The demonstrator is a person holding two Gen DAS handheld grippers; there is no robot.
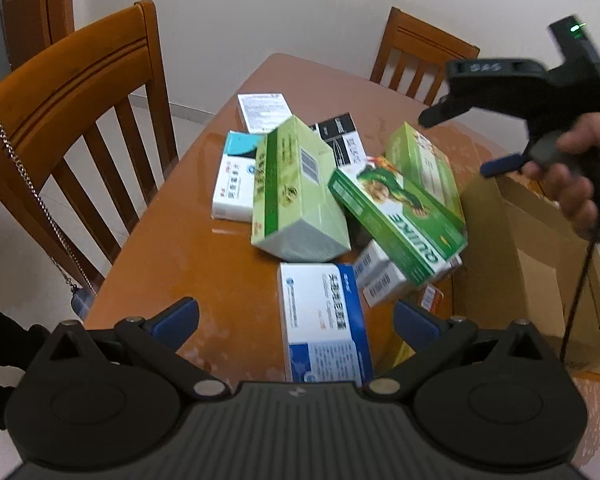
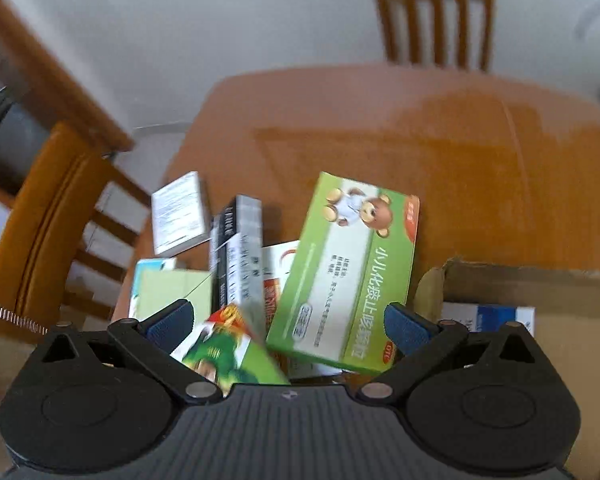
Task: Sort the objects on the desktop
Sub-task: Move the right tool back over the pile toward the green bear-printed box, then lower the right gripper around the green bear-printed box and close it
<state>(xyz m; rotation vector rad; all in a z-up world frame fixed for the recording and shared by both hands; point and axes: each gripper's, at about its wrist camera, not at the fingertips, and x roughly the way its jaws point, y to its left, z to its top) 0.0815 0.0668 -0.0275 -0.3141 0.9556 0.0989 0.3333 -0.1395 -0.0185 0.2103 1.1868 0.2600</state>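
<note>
A jumble of medicine boxes lies on the orange-brown table (image 1: 188, 248). Nearest my left gripper (image 1: 296, 322) is a blue-and-white box (image 1: 324, 320), lying between the open fingers but untouched. Beyond it are a pale green box (image 1: 296, 196), a dark green box (image 1: 396, 216) and a green bear box (image 1: 424, 164). My right gripper (image 2: 290, 326) is open above the pile, over the green bear box (image 2: 348, 276) and the dark green box (image 2: 224, 352), holding nothing. In the left wrist view a hand holds the right gripper (image 1: 464, 142) up at the right.
An open cardboard box (image 1: 532, 264) stands at the table's right; a blue-and-white packet (image 2: 488, 316) lies inside it. Wooden chairs stand at the left (image 1: 80, 120) and the far side (image 1: 420, 60). White and black boxes (image 1: 340, 136) lie behind the pile.
</note>
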